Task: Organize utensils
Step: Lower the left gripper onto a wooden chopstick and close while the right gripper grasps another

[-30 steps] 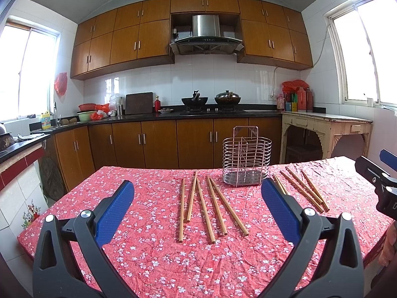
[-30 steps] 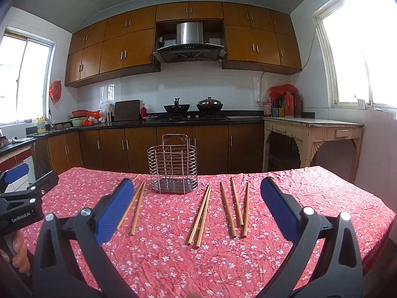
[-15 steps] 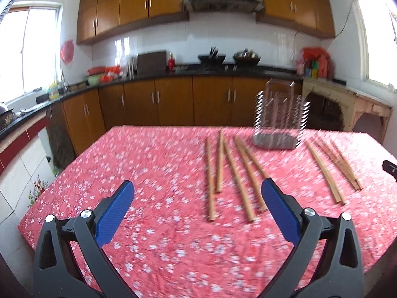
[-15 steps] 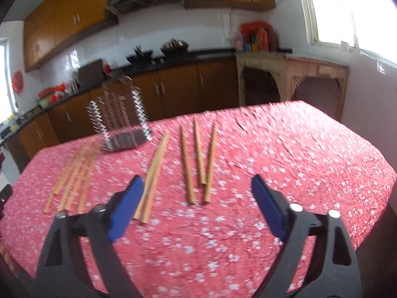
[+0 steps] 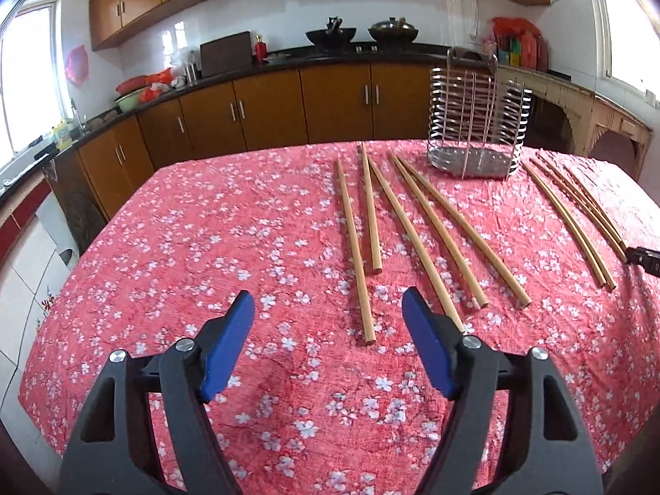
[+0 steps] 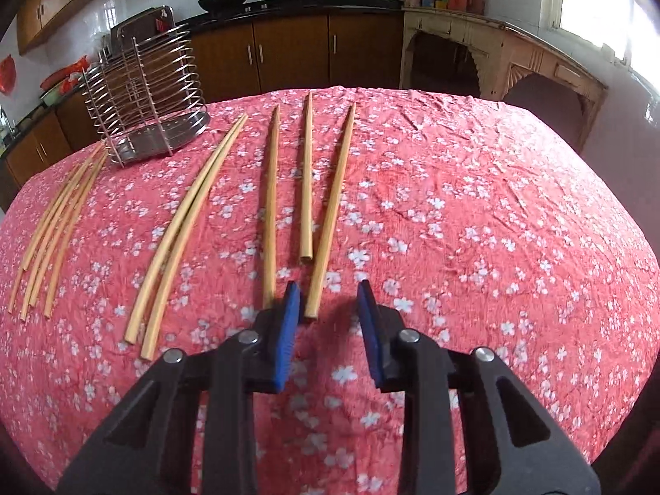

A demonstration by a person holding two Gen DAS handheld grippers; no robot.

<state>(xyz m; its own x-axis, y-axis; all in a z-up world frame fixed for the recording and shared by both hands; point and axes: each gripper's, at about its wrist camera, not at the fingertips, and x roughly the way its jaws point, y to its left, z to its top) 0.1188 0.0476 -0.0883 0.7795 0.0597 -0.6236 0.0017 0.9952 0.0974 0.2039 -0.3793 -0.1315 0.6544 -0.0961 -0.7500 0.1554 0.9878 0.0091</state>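
Observation:
Several wooden chopsticks lie lengthwise on a red flowered tablecloth (image 5: 198,227). A wire utensil holder (image 5: 474,123) stands empty at the far side, also visible as the wire holder (image 6: 144,95). My left gripper (image 5: 328,307) hovers low over the cloth with its jaws closing. The near end of the leftmost chopstick (image 5: 354,255) shows between its blue pads, untouched. My right gripper (image 6: 327,288) is closing too, its gap narrow. The near end of one chopstick (image 6: 332,214) lies between its pads close to the left pad (image 6: 288,309), not pinched.
More chopsticks lie right of the holder (image 5: 573,222); in the right wrist view a curved pair (image 6: 185,227) and a left bundle (image 6: 53,222) show. Brown kitchen cabinets (image 5: 268,111) and a carved side table (image 6: 515,57) stand behind. The table edge drops off at the right.
Both grippers tipped down and came closer to the chopsticks. Both sets of jaws narrowed from wide open, the right much more than the left.

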